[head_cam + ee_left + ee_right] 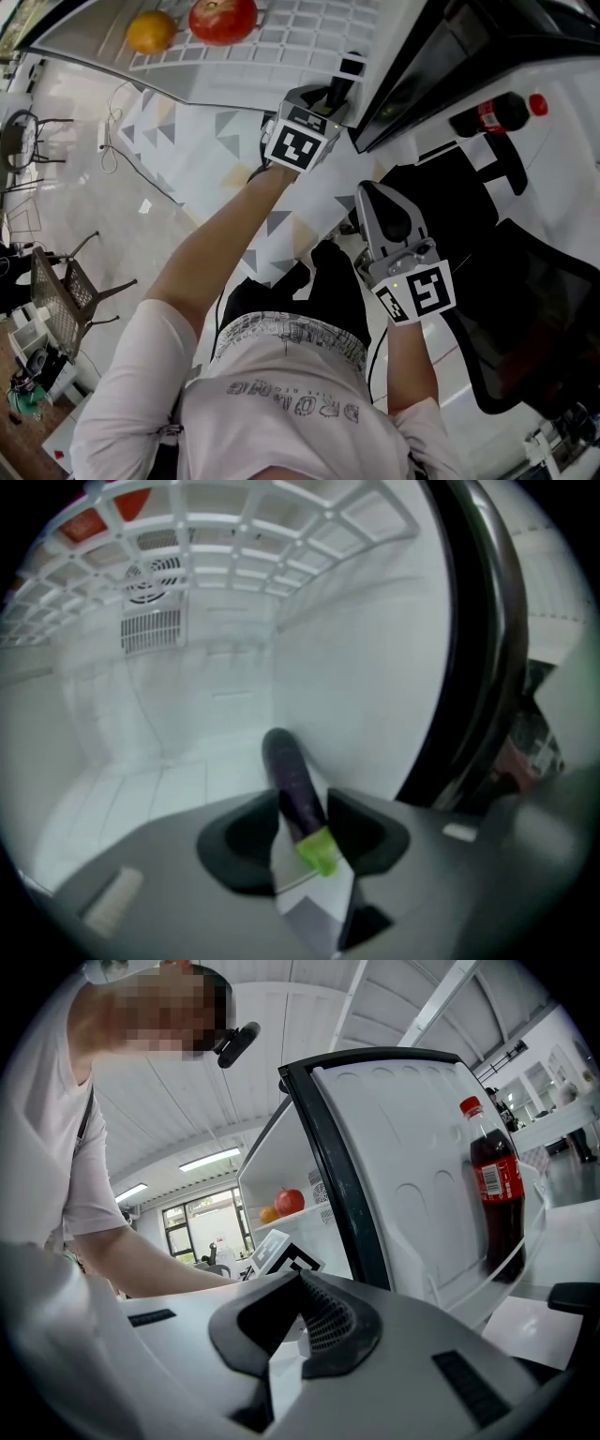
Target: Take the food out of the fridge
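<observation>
In the left gripper view a dark purple eggplant (291,771) with a green stem end lies lengthwise between my left gripper's (302,810) jaws, stem end toward me. Both pads touch its sides. It sits low in the white fridge compartment, close to the right inner wall. In the head view the left gripper (349,67) reaches in under the wire shelf (309,37). My right gripper (375,202) hangs outside the fridge by the open door, shut and holding nothing; its tips (302,1283) meet.
An orange (150,31) and a red round fruit (223,19) rest on the wire shelf above. A cola bottle (497,112) stands in the open door's rack (412,1147). A black office chair (534,309) is at the right.
</observation>
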Motion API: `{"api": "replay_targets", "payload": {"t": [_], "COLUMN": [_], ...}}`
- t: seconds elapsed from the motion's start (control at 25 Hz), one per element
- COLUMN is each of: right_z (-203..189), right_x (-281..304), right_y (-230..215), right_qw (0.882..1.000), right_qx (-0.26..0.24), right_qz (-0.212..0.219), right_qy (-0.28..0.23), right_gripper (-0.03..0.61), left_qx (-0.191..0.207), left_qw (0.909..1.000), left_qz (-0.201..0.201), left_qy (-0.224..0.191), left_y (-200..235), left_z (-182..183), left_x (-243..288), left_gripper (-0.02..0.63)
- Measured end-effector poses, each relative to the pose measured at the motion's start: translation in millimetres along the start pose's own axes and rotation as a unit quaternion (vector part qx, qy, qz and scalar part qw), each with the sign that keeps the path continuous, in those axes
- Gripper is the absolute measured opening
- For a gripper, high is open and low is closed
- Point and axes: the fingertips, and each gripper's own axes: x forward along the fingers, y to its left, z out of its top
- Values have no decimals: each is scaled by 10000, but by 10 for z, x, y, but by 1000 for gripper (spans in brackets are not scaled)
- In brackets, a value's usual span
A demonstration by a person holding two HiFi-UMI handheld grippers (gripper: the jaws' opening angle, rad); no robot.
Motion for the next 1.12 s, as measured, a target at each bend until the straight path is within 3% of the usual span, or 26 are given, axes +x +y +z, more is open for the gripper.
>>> {"api": "replay_targets", "payload": {"t": [0.48,1.12], "right_z": [204,587], "right_x": [9,90], "right_y": [100,554], "right_qw": [9999,9991], "right_qx": [-162,-411], "right_qz": [4,130], "right_qy": [-12,-1], "right_gripper": [-3,-3], "left_qx": [-32,-190], "left_qw": [9998,9976], "left_qz": [106,50], "left_qy": [-190,-667], "left_y": [171,-16], "left_z": [30,165], "left_x": [-424,-1466], "left_gripper": [133,133]}}
